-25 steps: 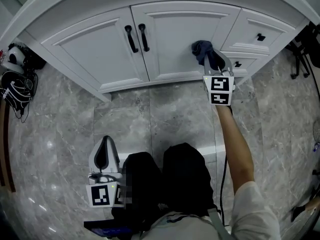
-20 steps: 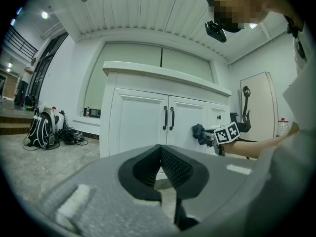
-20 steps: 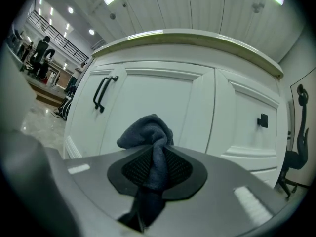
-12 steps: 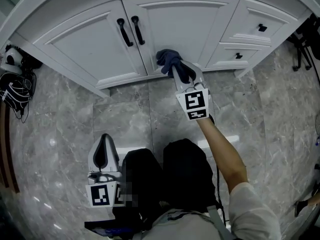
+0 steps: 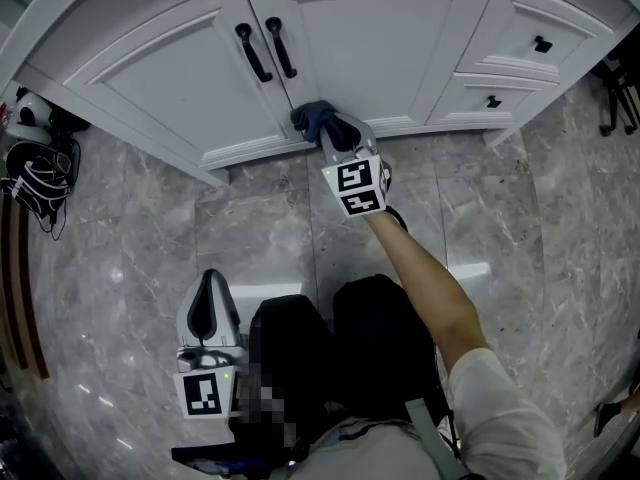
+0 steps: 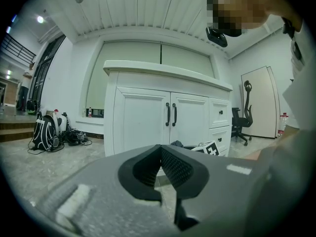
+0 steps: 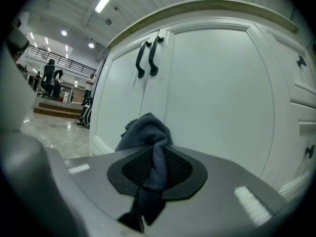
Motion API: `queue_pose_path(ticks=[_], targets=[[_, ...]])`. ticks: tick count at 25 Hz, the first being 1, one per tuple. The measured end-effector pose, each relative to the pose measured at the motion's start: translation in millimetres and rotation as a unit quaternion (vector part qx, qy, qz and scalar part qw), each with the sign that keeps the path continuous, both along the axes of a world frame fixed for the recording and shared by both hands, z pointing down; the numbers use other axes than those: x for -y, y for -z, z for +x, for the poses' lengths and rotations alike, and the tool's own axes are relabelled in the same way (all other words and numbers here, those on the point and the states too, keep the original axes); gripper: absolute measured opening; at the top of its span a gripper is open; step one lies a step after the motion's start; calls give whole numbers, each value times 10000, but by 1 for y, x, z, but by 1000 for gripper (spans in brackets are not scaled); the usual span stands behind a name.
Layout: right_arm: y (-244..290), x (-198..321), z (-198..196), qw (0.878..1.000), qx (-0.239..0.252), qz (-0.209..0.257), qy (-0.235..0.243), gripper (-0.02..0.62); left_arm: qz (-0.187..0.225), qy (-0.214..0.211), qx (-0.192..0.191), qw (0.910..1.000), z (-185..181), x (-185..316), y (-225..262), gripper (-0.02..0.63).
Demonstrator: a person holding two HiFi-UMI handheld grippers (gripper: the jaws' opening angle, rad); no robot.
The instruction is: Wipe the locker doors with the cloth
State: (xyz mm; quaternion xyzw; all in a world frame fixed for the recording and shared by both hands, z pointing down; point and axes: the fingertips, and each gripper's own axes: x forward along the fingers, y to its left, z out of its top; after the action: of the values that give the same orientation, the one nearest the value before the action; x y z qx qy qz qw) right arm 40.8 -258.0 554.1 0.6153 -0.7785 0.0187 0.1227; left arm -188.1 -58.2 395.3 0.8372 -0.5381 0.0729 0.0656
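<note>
The right gripper [image 5: 336, 136] is clamped on the cloth [image 5: 312, 118], low against the right locker door [image 5: 390, 38] just beside the centre seam — nearly all the door face lies above it — while the left gripper [image 5: 209, 286], jaws together on nothing, hangs well back.

no words, brands or numbers can be read on anything here.

Grey marbled stone-tile floor [image 5: 130, 268], glossy, reflecting light. Bears at twelve o'clock a white panelled wooden cabinet [image 5: 380, 38] with black handles. Holds at nine o'clock a heap of black bags and cables [image 5: 35, 178], and at two o'clock a black office chair's legs [image 5: 618, 98].
</note>
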Motion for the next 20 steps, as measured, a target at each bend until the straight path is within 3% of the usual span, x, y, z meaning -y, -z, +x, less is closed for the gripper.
queue_pose_path(ticks=[8,20], targets=[[-11,0,33,9997,-169,-33,-159,69,-19,-25,46,10000,1,1,-1,2],[-18,-21,123,9952,-525,-63,-822,70,-34,-97,80,9999,11,1,-2,2]])
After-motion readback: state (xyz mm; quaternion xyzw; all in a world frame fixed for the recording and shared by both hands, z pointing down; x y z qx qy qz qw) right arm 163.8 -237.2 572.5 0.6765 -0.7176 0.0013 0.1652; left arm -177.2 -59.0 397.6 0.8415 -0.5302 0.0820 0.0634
